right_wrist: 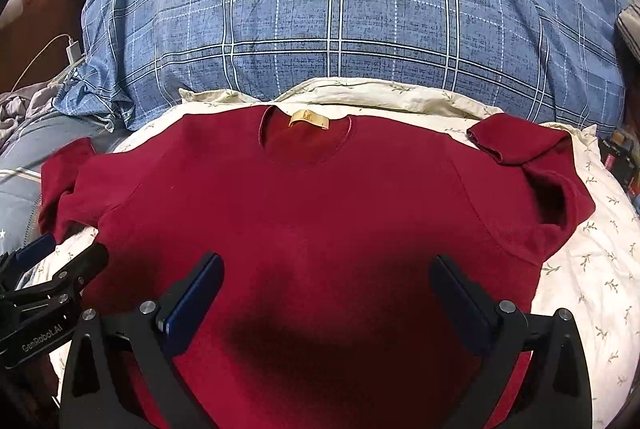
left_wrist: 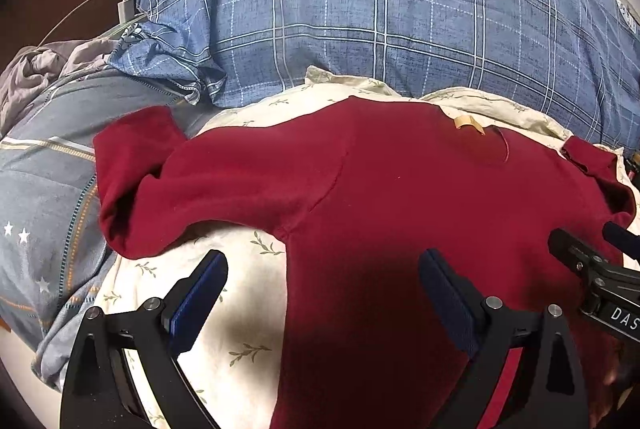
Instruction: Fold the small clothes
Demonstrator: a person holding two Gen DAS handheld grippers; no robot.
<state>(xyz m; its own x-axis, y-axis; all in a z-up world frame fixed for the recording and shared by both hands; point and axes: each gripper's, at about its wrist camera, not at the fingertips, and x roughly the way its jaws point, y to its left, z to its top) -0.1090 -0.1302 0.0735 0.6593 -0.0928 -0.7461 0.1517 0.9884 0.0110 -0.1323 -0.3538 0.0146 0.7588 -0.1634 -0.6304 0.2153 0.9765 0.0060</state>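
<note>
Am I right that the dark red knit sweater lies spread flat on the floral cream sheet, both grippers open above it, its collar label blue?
Not quite: the collar label is tan-gold, as the right wrist view shows. The rest holds for the dark red knit sweater, floral cream sheet, left gripper and right gripper.

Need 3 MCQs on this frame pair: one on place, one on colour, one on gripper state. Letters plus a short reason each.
1. Where does the red top lie?
A. on the cream leaf-print sheet
B. on a wooden floor
C. in a basket

2. What colour is the label at the neckline?
A. black
B. green
C. yellow-gold

3. How do the left gripper and the right gripper stand?
A. both shut on the top
B. both open, holding nothing
C. one shut on a sleeve, one open

Key: 1 A, the cream sheet shows around the top's edges. 2 C, the tag at the collar is yellow-gold. 3 B, in each wrist view the fingers stand wide apart above the cloth.
</note>
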